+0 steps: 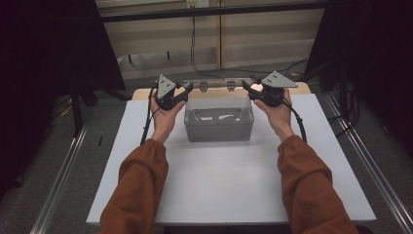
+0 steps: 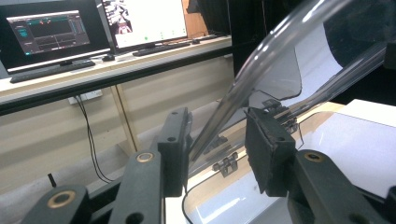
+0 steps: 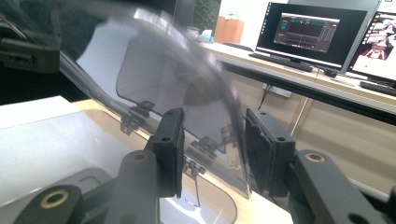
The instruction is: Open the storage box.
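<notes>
Clear box (image 1: 219, 118) on white tabletop (image 1: 229, 180)

both forearms in rust-orange sleeves are reaching up from the bottom of the frame toward its upper middle. the left hand (image 1: 163, 114) is holding the left gripper (image 1: 181, 94), the right hand (image 1: 277, 111) the right gripper (image 1: 249, 89), jaws pointing inward at each other and standing apart.

Two lit monitors (image 2: 93, 28) and perhaps keyboards (image 2: 51, 71) on a shelf.
</notes>
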The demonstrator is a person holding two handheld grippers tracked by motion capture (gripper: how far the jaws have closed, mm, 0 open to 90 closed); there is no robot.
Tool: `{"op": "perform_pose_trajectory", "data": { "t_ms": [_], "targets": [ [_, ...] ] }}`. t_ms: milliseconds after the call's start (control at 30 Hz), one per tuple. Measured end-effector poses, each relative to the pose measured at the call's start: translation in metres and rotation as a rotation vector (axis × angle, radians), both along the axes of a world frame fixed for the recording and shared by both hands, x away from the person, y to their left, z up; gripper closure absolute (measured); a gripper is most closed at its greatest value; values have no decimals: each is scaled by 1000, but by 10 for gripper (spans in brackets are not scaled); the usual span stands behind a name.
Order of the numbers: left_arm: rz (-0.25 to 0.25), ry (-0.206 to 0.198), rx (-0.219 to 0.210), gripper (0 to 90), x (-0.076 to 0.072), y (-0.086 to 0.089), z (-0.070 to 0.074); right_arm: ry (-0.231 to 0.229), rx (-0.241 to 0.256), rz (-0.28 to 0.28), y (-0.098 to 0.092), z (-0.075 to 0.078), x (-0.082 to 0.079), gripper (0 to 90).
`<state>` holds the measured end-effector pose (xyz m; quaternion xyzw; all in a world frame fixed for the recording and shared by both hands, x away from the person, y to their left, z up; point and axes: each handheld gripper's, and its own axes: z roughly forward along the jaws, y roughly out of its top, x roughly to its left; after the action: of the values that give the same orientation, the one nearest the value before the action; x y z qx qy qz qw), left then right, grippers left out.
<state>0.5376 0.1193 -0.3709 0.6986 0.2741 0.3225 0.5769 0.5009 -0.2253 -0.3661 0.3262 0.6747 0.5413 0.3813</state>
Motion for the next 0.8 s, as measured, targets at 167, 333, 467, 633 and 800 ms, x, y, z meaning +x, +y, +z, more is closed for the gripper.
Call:
{"op": "perform_pose_trajectory", "data": {
  "t_ms": [167,333,467,633,800],
  "targets": [
    [4,0,-3,610,2,-1,2,6,3,-7,-2,-4,4,614],
    [3,1,-7,611,6,-1,3,7,-1,-8,-4,-3,7,649],
    [15,0,2,611,8,-2,4,6,1,-12,-4,-2,10,671],
    [19,1,1,603,12,-1,4,8,13,-14,-5,-1,15,669],
    [27,12,4,594,17,-1,1,7,5,-13,-4,-4,19,651]
  ]
}}
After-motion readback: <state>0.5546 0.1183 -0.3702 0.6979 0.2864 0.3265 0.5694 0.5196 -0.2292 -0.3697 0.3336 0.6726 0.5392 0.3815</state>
